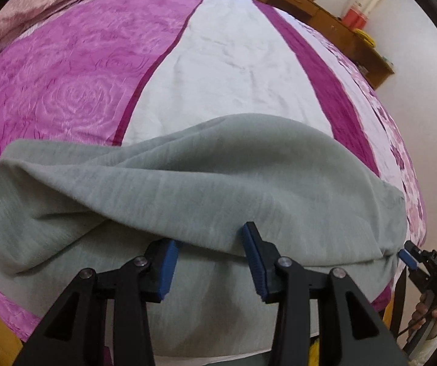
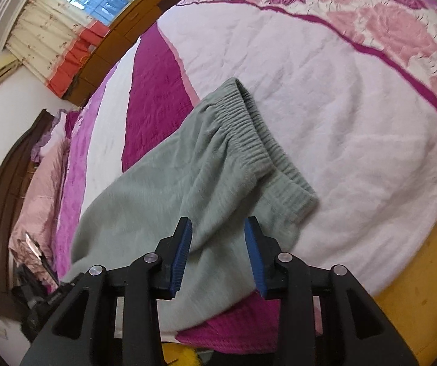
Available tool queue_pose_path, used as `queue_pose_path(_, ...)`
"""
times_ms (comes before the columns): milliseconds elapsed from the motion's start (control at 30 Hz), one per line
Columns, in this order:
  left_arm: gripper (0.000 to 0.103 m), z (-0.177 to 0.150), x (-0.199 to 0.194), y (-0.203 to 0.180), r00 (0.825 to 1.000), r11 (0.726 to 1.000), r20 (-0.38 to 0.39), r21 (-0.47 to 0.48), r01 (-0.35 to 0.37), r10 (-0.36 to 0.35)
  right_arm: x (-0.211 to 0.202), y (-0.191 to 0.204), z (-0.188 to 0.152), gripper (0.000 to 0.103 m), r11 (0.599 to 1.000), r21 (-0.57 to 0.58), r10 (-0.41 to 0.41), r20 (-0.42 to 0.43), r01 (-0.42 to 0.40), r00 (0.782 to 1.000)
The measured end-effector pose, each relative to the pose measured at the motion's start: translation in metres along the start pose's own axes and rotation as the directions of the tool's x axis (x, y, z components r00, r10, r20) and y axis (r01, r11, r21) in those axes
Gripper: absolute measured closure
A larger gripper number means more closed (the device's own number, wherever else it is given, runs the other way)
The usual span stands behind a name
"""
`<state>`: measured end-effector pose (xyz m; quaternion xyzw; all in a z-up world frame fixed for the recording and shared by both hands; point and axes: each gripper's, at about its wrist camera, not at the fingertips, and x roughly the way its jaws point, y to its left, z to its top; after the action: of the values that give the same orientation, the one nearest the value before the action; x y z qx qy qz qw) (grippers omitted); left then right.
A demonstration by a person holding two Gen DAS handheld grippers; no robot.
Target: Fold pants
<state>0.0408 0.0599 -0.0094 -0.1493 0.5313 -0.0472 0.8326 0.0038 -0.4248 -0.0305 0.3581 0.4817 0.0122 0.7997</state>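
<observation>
Left wrist: pants (image 1: 188, 177) beneath both spread, unloaded grippers, left gripper (image 1: 209, 262), right gripper (image 2: 218, 253).

Grey-green knit pants (image 2: 188, 170), rumpled and folded over themselves on the bed, ribbed elastic waistband (image 2: 258, 134) uppermost

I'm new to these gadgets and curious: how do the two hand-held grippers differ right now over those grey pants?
The left hand-held gripper has its fingertips at a raised fold edge of the grey pants; the right hand-held gripper hovers over flatter cloth near the ribbed waistband. The left one's gap looks wider than the right one's. Both are open, with blue pads on black fingers, over the same pink bedspread.
</observation>
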Motion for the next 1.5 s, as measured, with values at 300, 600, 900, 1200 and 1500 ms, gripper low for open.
queue_pose_path(300,0.059,0.003,0.003,0.000,1.000,1.000,0.019,0.000,0.021,-0.021,0.019,0.003,0.003,0.074,0.999,0.036,0.013,0.001,-0.013,1.000)
queue_pose_path(600,0.099,0.002,-0.009,-0.007,0.991,0.991,0.044,0.049,0.123,-0.125,0.011,0.005,0.011,0.100,1.000,0.026,0.012,0.051,-0.014,0.999)
queue_pose_path(900,0.099,-0.021,-0.064,-0.028,0.982,0.972,0.019,0.152,0.181,-0.186,-0.042,0.013,0.014,0.103,0.999,-0.009,0.034,0.177,-0.033,0.984)
queue_pose_path(1200,0.099,-0.053,-0.049,-0.022,0.982,0.974,-0.114,0.158,0.165,-0.147,-0.058,-0.016,-0.001,0.103,1.000,0.024,0.000,0.174,-0.004,0.985)
queue_pose_path(1500,0.086,-0.058,-0.046,-0.015,0.982,0.982,-0.169,0.153,0.109,-0.082,-0.012,-0.027,-0.010,0.103,0.983,-0.027,-0.179,0.082,0.182,0.980)
